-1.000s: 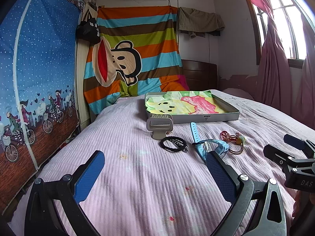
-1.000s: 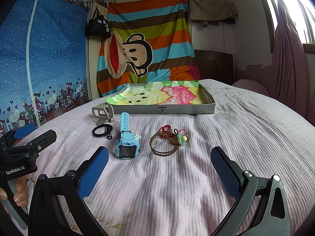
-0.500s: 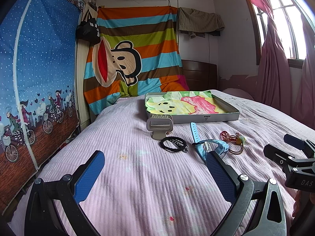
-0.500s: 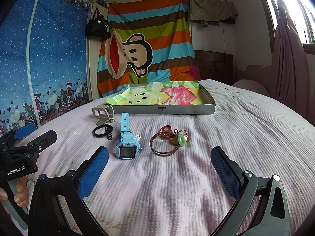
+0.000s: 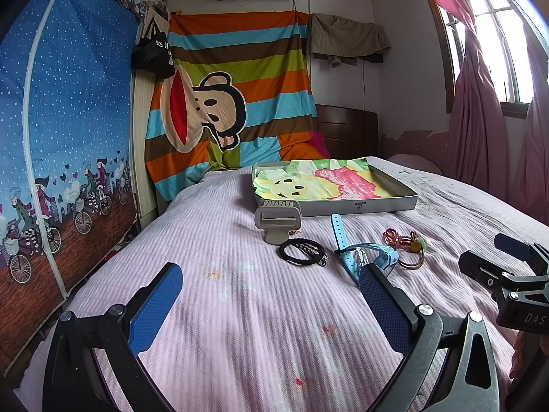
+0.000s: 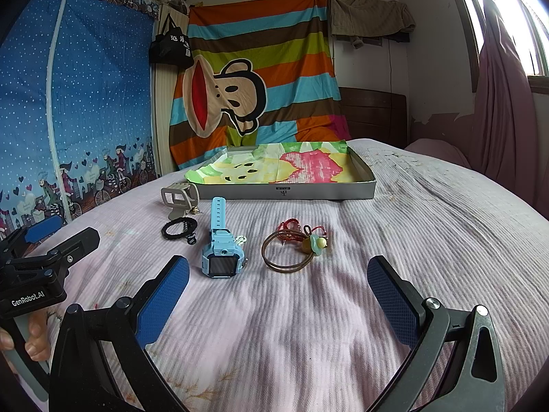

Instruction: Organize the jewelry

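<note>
On the pink bedspread lie a light blue watch point(image 6: 221, 250), a brown bangle with red cord and a green bead point(image 6: 295, 247), a black braided bracelet point(image 6: 179, 229) and a grey watch band point(image 6: 180, 197). Behind them stands a shallow grey tray point(image 6: 284, 190) lined with a bright cloth. My right gripper point(image 6: 278, 295) is open, low over the bed just short of the watch and bangle. In the left wrist view my left gripper point(image 5: 271, 305) is open too, nearer than the black bracelet point(image 5: 302, 251); its right finger hides part of the blue watch point(image 5: 357, 254).
A blue dotted wardrobe cover point(image 5: 61, 130) stands along the bed's left side. A striped monkey blanket point(image 5: 236, 103) hangs behind the tray. Pink curtains point(image 5: 480, 120) and a window are at the right. A hand point(image 6: 31, 340) holds the left gripper's handle.
</note>
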`<state>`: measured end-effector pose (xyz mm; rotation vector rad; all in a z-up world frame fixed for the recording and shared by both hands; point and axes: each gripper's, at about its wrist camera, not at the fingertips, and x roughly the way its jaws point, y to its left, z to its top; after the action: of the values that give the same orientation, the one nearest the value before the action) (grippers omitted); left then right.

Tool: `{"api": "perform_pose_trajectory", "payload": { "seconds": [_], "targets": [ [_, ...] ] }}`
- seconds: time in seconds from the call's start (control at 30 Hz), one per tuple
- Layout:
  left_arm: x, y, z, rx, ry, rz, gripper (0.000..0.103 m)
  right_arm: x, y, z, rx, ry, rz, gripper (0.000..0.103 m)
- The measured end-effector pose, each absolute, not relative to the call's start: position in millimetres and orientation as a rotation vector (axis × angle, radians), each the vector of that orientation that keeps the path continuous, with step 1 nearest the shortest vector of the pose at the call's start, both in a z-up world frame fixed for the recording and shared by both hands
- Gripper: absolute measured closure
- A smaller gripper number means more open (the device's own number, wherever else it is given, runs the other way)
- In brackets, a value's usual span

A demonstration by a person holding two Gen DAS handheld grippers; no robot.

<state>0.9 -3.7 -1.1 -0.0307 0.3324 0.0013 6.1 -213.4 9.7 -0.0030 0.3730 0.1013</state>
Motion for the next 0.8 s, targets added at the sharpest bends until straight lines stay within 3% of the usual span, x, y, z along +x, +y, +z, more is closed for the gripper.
{"api": "perform_pose_trajectory", "payload": {
  "seconds": [0.8],
  "targets": [
    [0.0,-4.7,1.4,-0.030,0.331,0.002,0.000,6.7,-213.7,9.1,-0.001,0.373,0.101,0.001]
  ]
}}
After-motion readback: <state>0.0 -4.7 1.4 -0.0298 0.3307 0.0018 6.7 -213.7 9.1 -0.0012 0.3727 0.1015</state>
